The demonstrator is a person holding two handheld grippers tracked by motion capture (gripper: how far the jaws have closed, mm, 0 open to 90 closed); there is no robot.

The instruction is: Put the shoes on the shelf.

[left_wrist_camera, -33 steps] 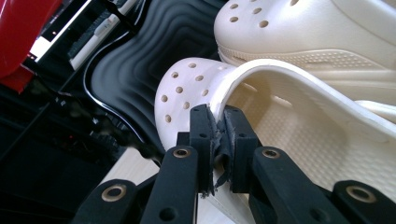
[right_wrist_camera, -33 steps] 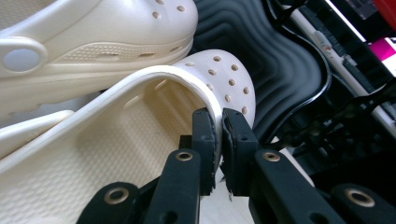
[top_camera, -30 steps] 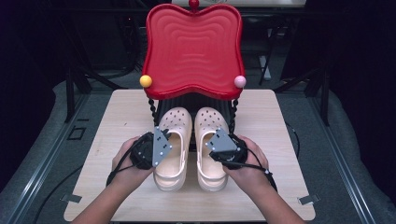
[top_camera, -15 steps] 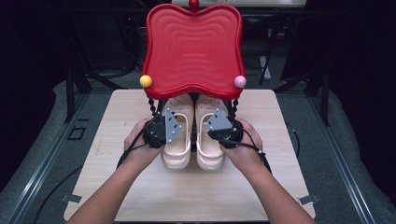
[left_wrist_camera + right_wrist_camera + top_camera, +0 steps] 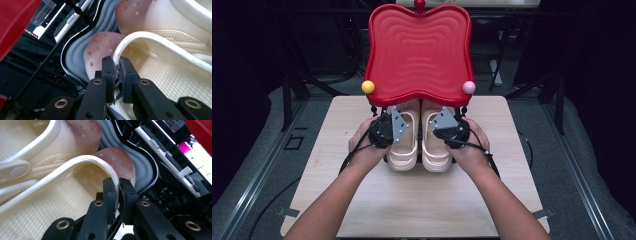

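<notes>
Both cream foam clogs have slid toward the tabletop's far edge, toes now under the red wavy plastic tray (image 5: 419, 50).
Left gripper (image 5: 116, 72) pinches the left clog (image 5: 402, 145) by its soft, light side rim; right gripper (image 5: 117, 192) pinches the right clog (image 5: 435, 147) likewise; grip there, gently.

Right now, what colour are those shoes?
The shoes are pale cream, clearest in the high view.

From above, the red tray (image 5: 419, 52) hid the toes of both clogs (image 5: 403, 145) and my tongs' tips. My forearms ran off the bottom edge. Screens behind the rack (image 5: 150, 172) were too blurred to read.
</notes>
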